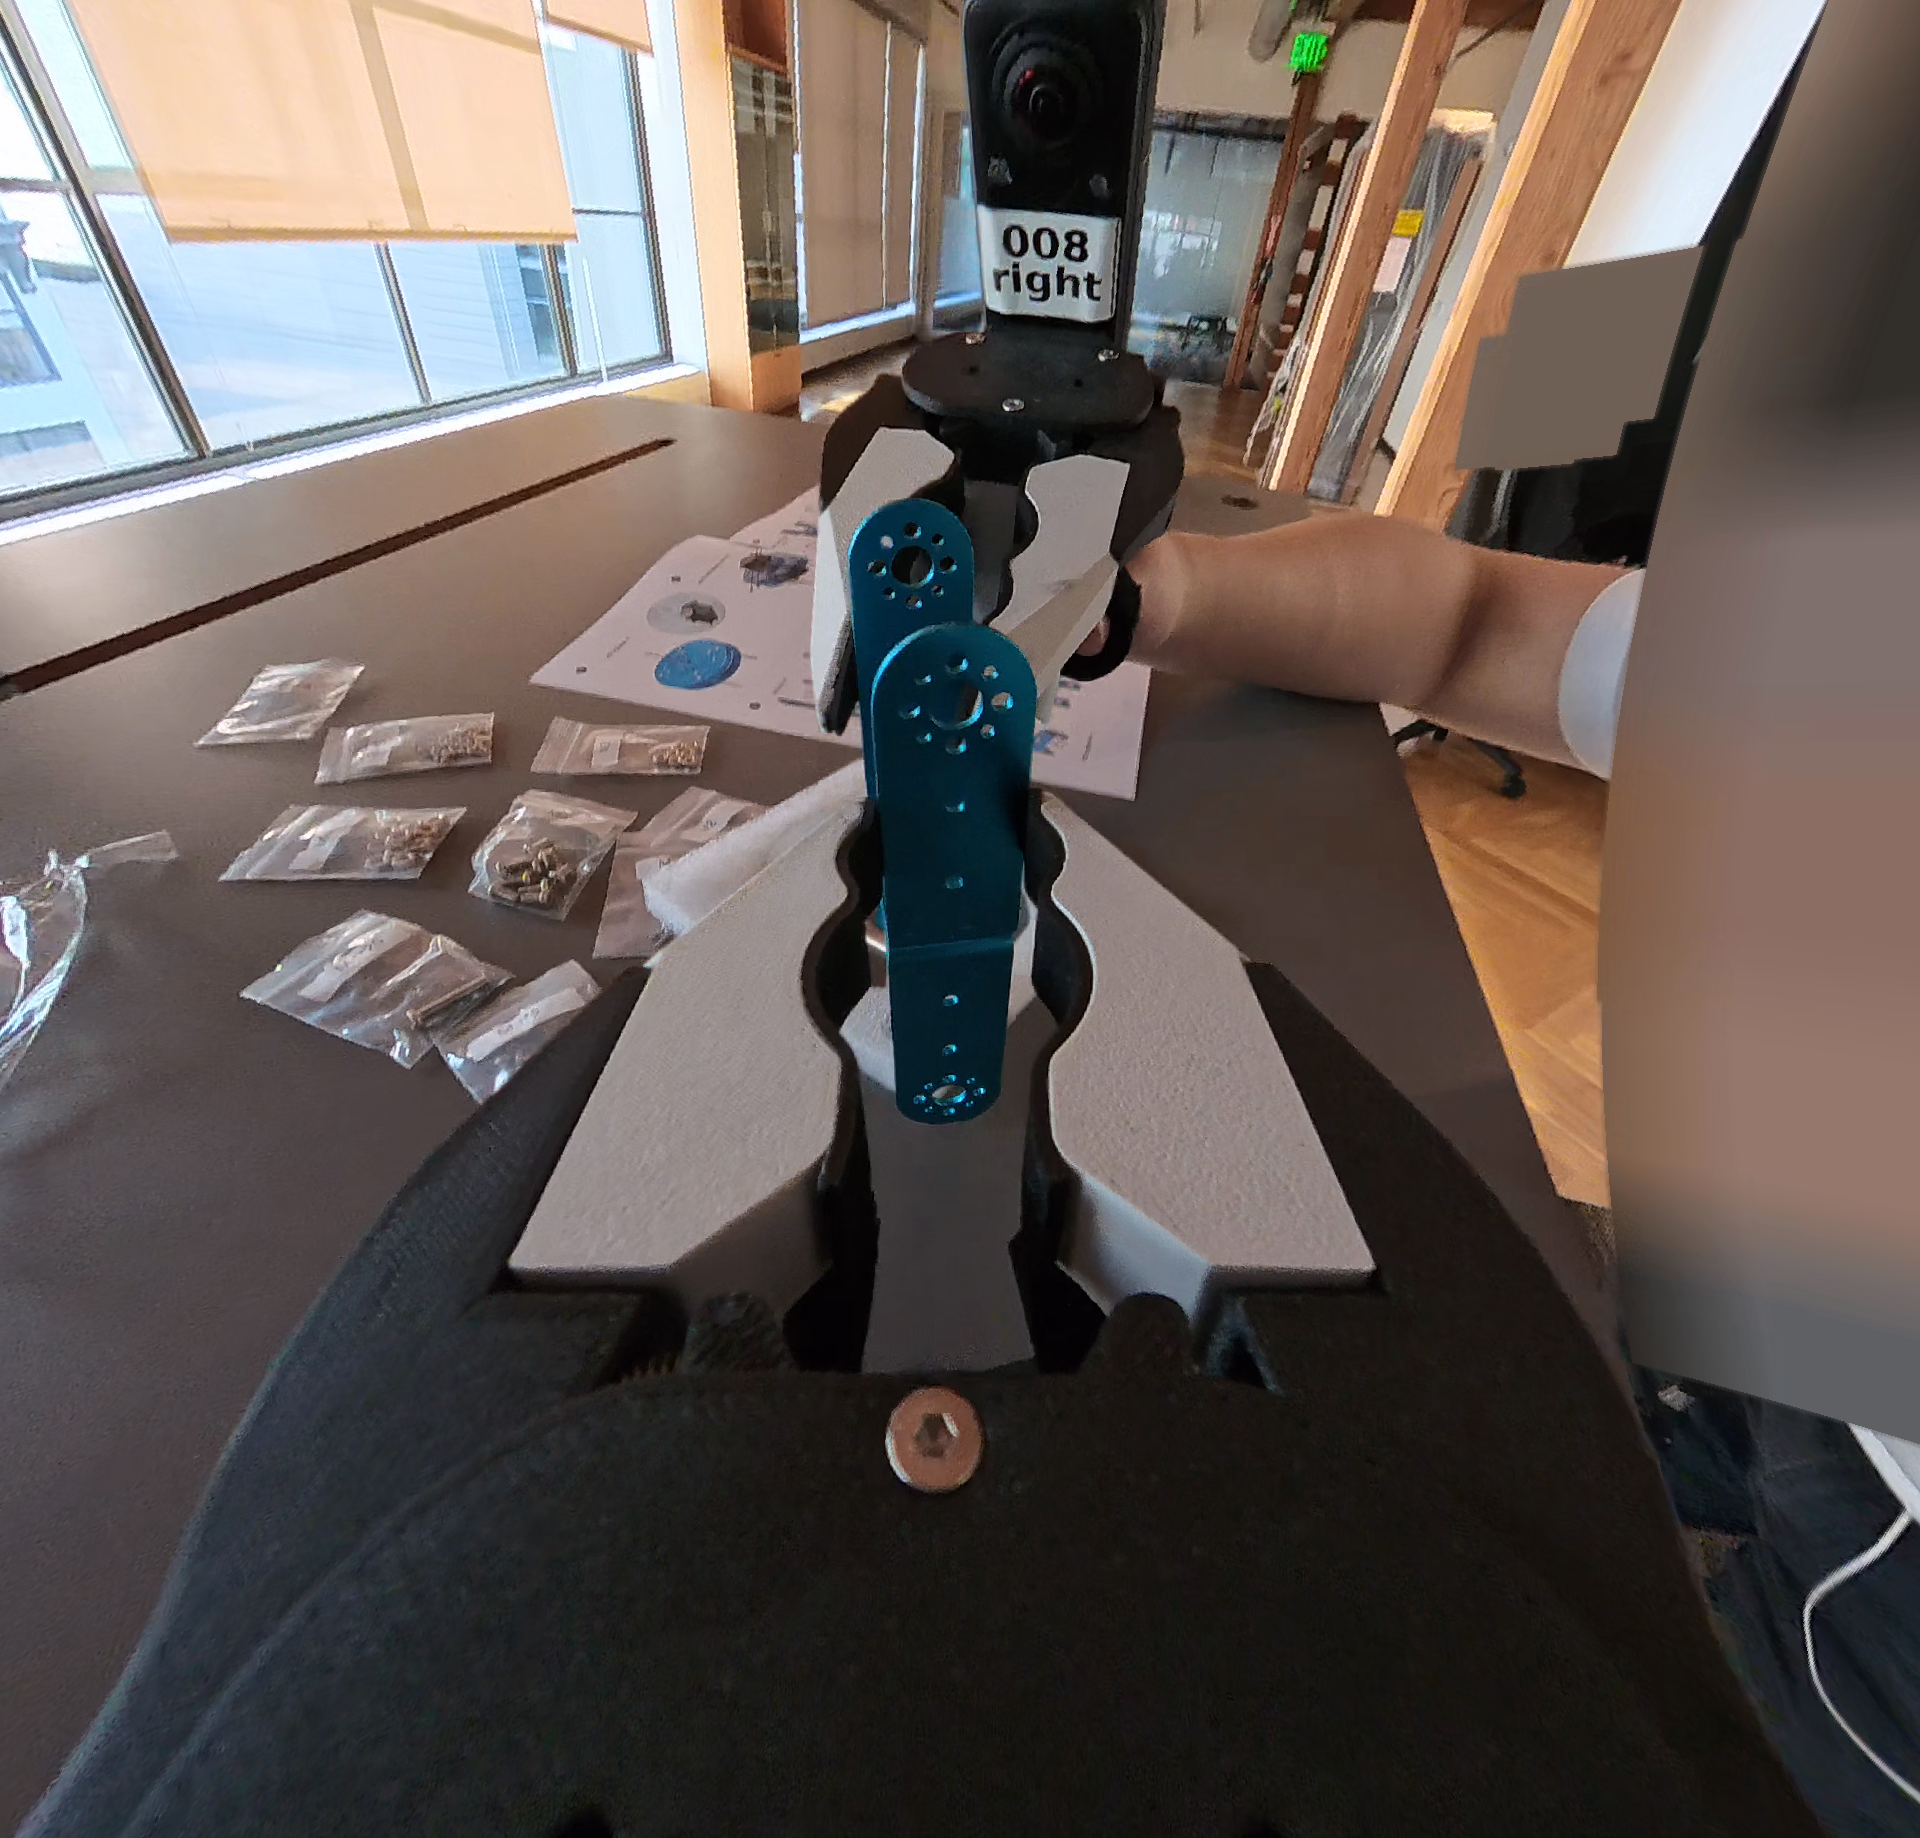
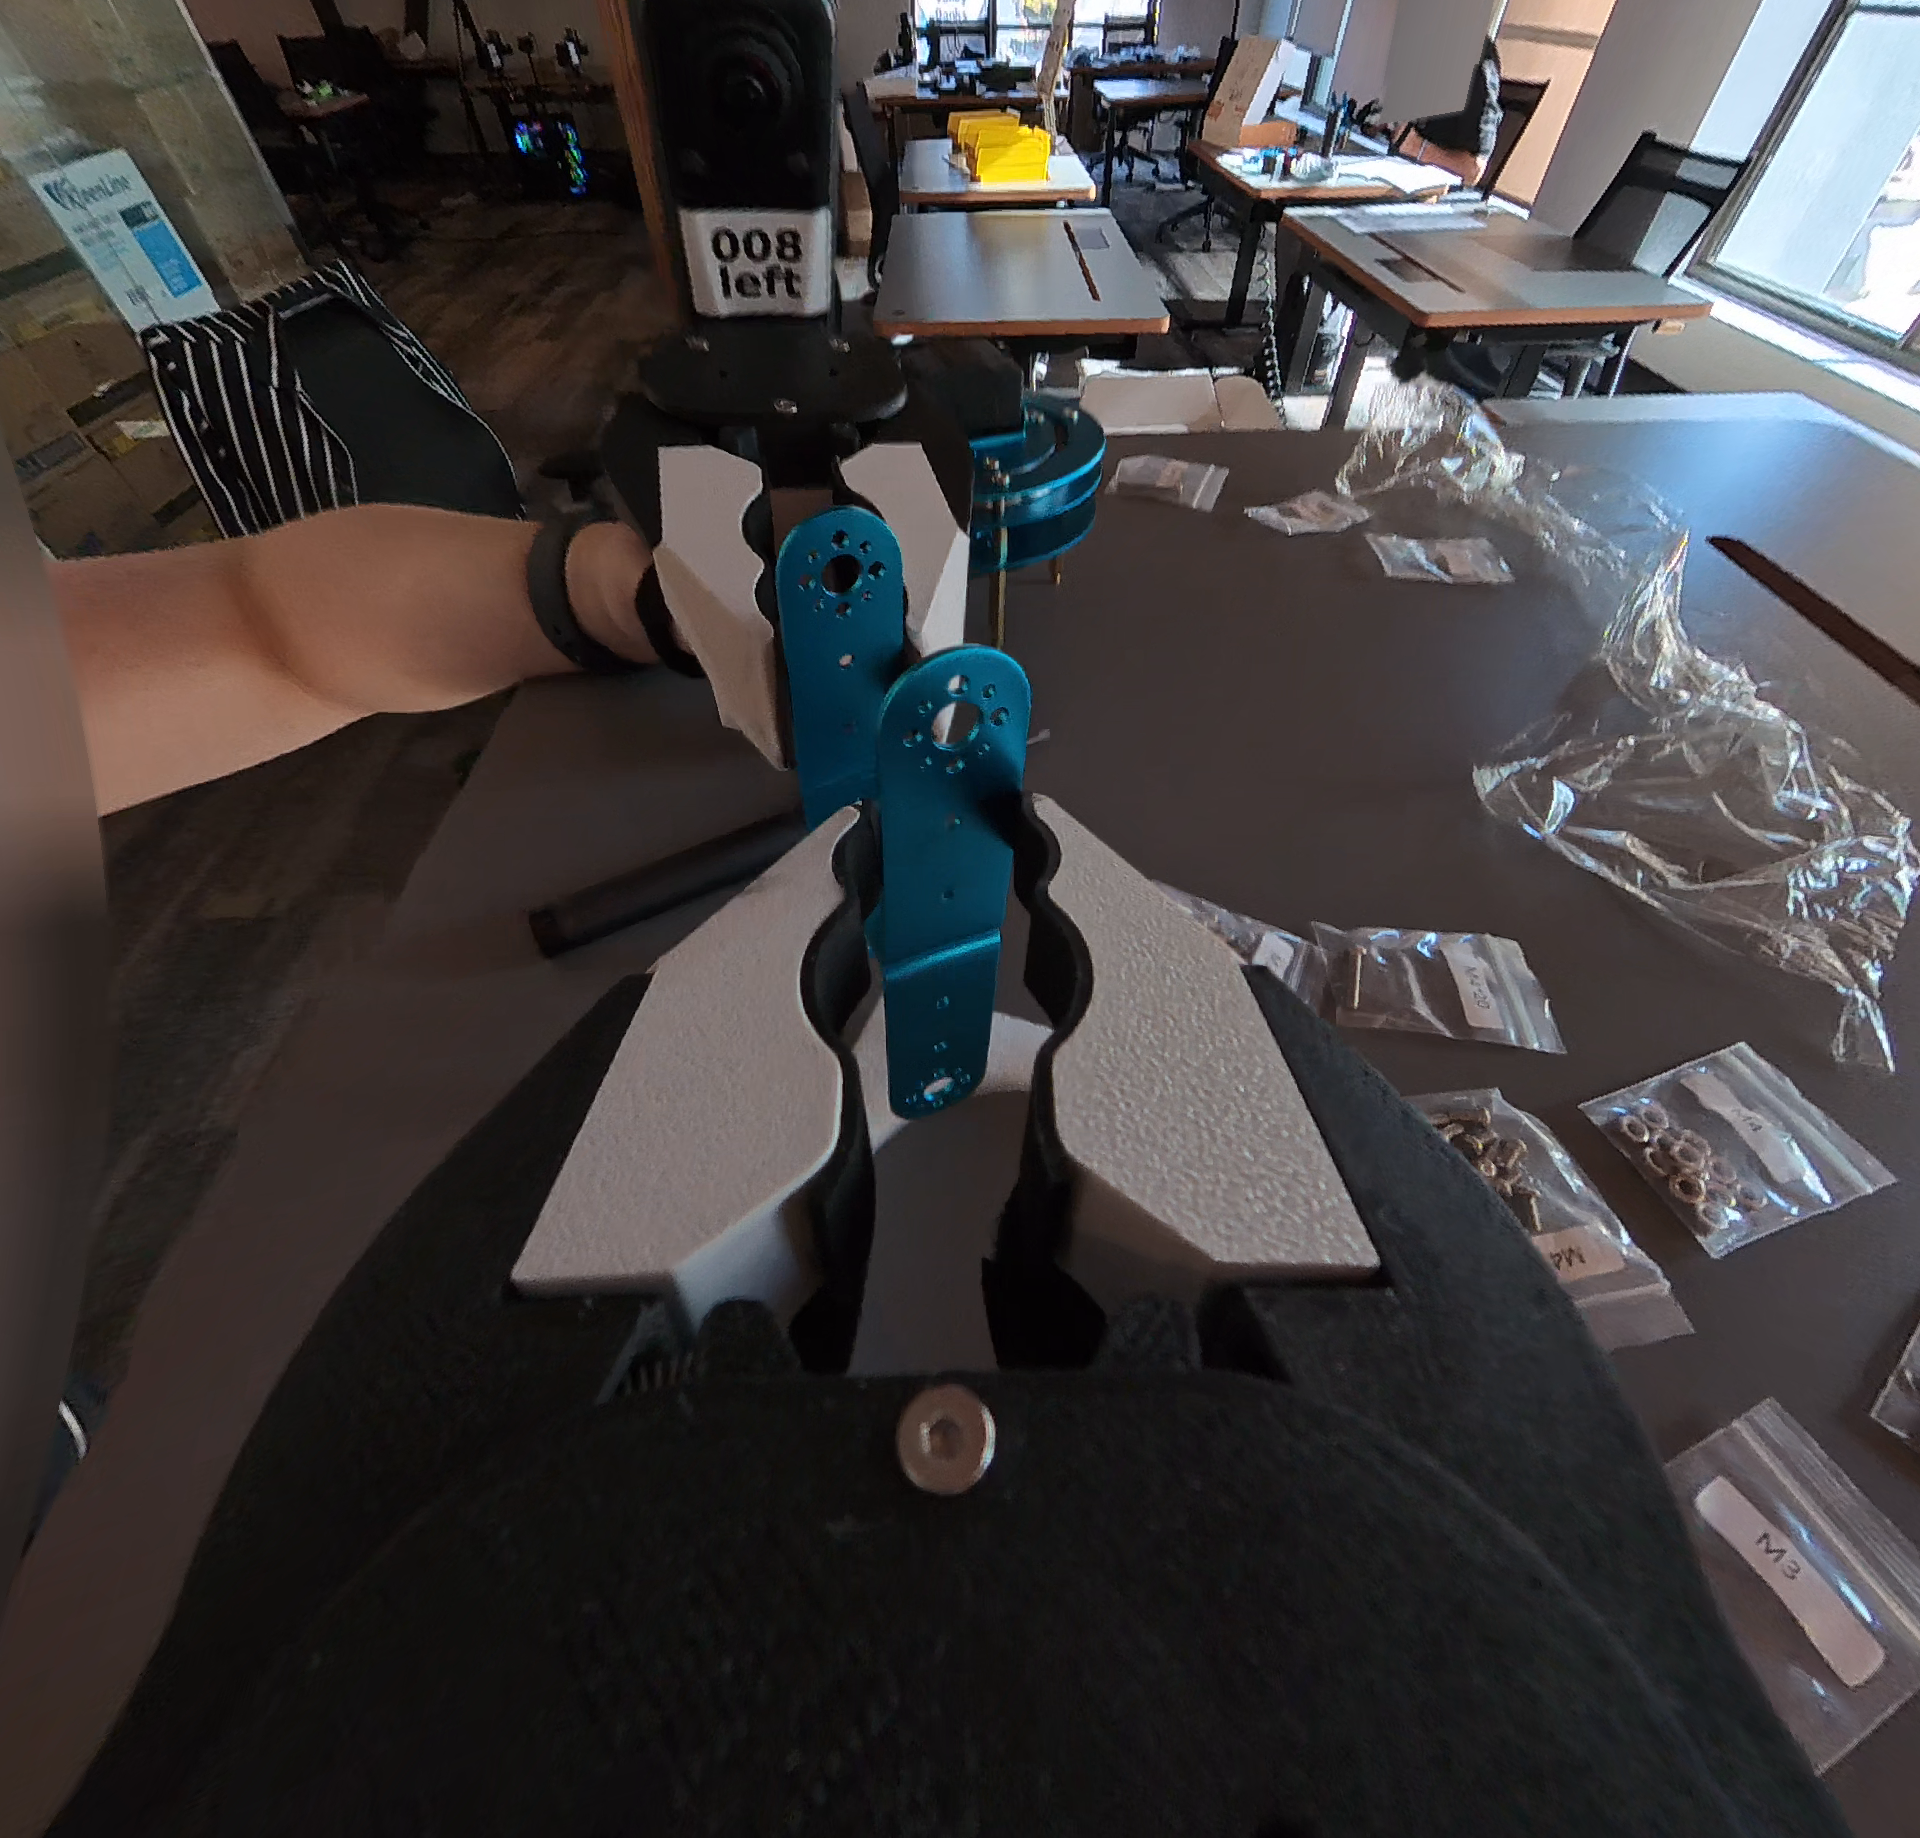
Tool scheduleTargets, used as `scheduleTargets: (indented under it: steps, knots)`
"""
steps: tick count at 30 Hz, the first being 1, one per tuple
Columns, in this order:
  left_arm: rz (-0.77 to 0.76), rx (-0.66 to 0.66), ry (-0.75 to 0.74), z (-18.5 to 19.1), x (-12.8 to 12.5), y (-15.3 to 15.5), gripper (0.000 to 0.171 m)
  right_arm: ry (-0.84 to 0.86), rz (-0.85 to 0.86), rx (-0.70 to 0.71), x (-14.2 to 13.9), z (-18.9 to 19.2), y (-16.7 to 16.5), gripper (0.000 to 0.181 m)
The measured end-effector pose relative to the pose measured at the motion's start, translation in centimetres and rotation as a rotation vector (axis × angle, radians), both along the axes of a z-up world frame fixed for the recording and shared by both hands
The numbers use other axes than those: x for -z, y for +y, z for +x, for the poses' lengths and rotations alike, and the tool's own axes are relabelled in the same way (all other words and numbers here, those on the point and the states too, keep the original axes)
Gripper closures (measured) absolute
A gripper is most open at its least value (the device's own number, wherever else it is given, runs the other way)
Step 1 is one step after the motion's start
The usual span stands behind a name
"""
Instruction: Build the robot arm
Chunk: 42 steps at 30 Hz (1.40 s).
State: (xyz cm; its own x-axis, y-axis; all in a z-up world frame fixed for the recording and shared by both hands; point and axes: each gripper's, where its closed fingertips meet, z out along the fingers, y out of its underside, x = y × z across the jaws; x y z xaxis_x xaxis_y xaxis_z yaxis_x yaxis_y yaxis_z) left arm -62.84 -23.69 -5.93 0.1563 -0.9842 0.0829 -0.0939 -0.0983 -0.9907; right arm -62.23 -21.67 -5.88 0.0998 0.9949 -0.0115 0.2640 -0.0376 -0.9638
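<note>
Sunlit office – windows (image 1: 312, 334), desks (image 2: 1018, 271), wood floor (image 1: 1507, 853)

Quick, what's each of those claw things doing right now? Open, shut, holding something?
Left hand-held gripper: shut on a blue metal bracket, held upright.
Right hand-held gripper: shut on a second blue metal bracket, also upright.

Daylight from windows (image 1: 312, 282) at left of left wrist view and right edge of right wrist view; blinds (image 1: 343, 74) glow orange. Table (image 2: 1299, 749) evenly lit, soft shadows. Glare on clear plastic wrap (image 2: 1683, 749). Strong wide-angle bending at edges; background slightly soft
</note>
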Motion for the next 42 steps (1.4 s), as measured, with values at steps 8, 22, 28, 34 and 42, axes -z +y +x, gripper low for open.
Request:
scheduleTargets:
  steps: [8,22,28,34,42]
  knots:
    - [0.087,0.002,-0.121,0.5,-4.4,-1.9,0.146,0.066,0.144,0.007,-4.4,0.6,-2.1,0.156]
    - [-0.167,-0.154,-0.016,4.4,-8.0,-4.0,0.147,0.259,-0.206,-0.266,-7.7,4.1,-4.3,0.155]
    - [-0.309,-0.218,-0.033,5.3,-7.2,-3.7,0.146,0.242,-0.356,-0.376,-6.6,5.1,-4.2,0.155]
    - [-0.493,-0.177,-0.081,5.9,-6.3,-2.2,0.146,0.182,-0.448,-0.421,-5.0,7.1,-3.2,0.142]
    - [-0.562,-0.075,-0.201,4.3,-5.7,-2.5,0.146,0.066,-0.1,-0.02,-6.0,10.3,-1.4,0.124]
